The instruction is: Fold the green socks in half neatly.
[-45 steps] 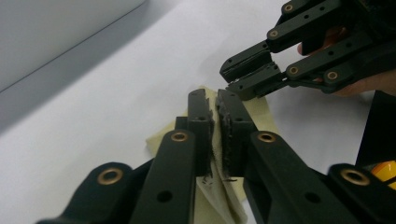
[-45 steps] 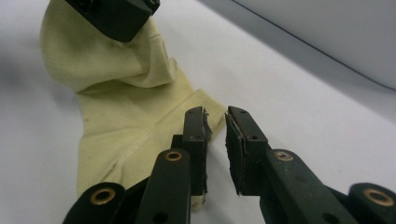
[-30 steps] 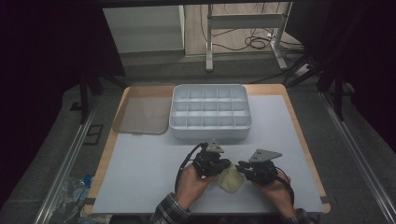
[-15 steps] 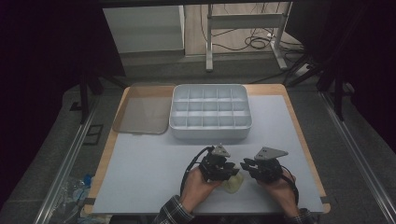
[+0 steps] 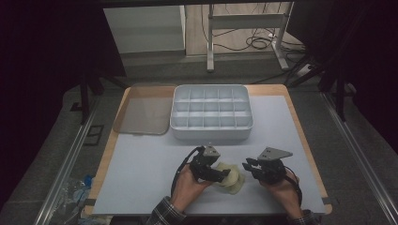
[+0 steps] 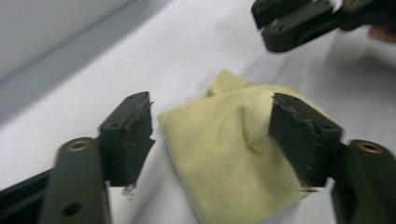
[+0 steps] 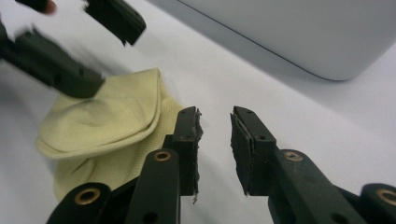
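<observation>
A pale yellow folded cloth [image 5: 233, 179] lies on the white mat near the front edge, between the two hands. My left gripper [image 5: 221, 175] is over its left part. Its jaws have just been opening and stand open astride the cloth [image 6: 233, 149], the left pad clear of the fabric. My right gripper [image 5: 248, 165] sits just right of the cloth [image 7: 107, 126]. Its jaws have been opening a little and are narrowly open, with only bare mat between them. The right gripper view also shows the left gripper [image 7: 93, 46] above the cloth.
A white box with several compartments [image 5: 211, 134] stands on the mat behind the hands, its near wall [image 7: 289, 32] close to my right gripper. A flat translucent lid [image 5: 141, 115] lies left of it. Bare mat spreads to the left of the hands.
The left gripper's jaws have opened and let go of the cloth, which now rests on the mat. Both hands have stayed almost in place.
</observation>
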Action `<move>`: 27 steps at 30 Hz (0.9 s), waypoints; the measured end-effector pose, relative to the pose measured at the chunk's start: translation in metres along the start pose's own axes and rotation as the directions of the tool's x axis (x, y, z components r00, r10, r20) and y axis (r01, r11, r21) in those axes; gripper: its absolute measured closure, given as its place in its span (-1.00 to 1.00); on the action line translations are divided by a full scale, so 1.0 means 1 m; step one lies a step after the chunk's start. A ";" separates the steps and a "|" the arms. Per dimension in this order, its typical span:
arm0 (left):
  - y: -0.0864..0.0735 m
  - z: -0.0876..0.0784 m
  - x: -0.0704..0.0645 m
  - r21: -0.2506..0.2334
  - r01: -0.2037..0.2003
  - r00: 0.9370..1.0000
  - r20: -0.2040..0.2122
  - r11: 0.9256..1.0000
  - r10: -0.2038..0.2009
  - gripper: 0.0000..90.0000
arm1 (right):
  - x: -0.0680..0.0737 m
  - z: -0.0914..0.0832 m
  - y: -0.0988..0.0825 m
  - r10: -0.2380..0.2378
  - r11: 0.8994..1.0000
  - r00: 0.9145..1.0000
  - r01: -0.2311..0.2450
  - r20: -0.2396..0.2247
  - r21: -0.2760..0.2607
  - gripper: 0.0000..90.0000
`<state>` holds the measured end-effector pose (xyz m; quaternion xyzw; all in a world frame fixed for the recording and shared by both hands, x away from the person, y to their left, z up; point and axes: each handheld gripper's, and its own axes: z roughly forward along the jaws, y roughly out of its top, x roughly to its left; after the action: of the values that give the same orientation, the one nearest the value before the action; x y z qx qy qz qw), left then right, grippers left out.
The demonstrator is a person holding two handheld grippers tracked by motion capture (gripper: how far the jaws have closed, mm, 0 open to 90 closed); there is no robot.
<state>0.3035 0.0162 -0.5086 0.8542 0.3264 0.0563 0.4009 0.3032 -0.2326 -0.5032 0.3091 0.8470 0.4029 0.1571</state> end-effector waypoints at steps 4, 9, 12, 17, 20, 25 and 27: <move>-0.006 0.013 -0.002 0.029 -0.004 1.000 -0.014 1.000 0.005 -0.61 | 0.001 0.000 0.000 0.002 1.000 1.000 -0.002 -0.006 0.002 0.58; -0.011 0.025 -0.005 0.053 -0.014 0.996 -0.084 0.998 0.018 -0.87 | 0.002 -0.002 0.000 0.003 1.000 1.000 -0.003 -0.012 -0.003 0.57; -0.013 0.029 -0.005 0.055 -0.023 0.993 -0.112 0.998 0.029 -0.93 | 0.001 -0.004 0.000 0.007 1.000 1.000 -0.007 -0.016 -0.011 0.57; -0.014 0.029 -0.005 0.044 -0.024 0.993 -0.112 0.999 0.029 -0.93 | 0.004 -0.004 0.001 0.016 1.000 0.999 -0.017 -0.032 -0.017 0.59; -0.013 0.024 -0.006 0.047 -0.041 0.993 -0.106 0.998 0.046 -0.91 | 0.007 -0.004 0.002 0.023 0.999 0.998 -0.024 -0.051 -0.023 0.64; -0.015 0.007 -0.007 0.022 -0.063 0.993 -0.100 0.998 0.065 -0.87 | 0.015 -0.005 0.007 0.027 0.999 0.995 -0.031 -0.092 -0.033 0.81; -0.018 -0.002 -0.005 0.012 -0.064 0.991 -0.117 0.998 0.065 -0.86 | 0.020 -0.004 0.008 0.021 0.999 0.994 -0.026 -0.111 -0.037 0.84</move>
<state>0.2896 0.0232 -0.5195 0.8612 0.3218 0.1179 0.3754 0.2892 -0.2175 -0.4949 0.2933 0.8428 0.4374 0.1114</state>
